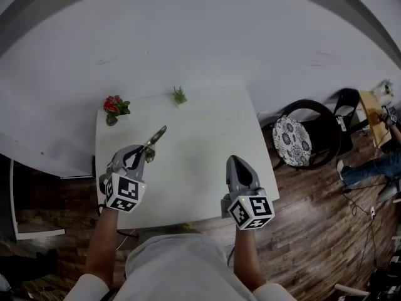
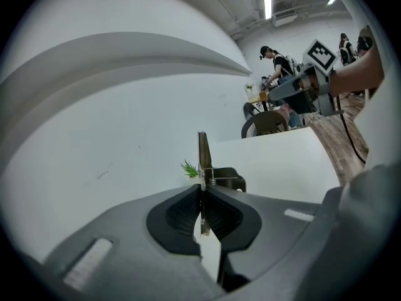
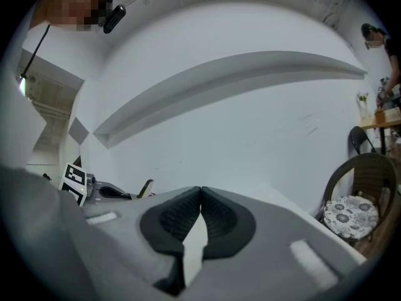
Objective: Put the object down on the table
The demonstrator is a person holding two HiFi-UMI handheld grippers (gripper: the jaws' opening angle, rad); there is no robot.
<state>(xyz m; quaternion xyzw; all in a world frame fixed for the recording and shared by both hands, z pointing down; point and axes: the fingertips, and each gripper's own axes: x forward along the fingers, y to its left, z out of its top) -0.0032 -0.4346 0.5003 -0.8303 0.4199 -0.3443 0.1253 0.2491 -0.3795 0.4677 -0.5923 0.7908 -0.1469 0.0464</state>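
We're gripping the shears (image 1: 156,137) in the left claw (image 1: 146,155) — pads are clamping the thin metal part, blade is pointing toward the desk's far edge. Shears are hanging over the desk (image 1: 200,124) near its left edge; we can't tell if they're touching it. Right claw (image 1: 235,162) is sitting closed, empty — near the desk's right front corner.
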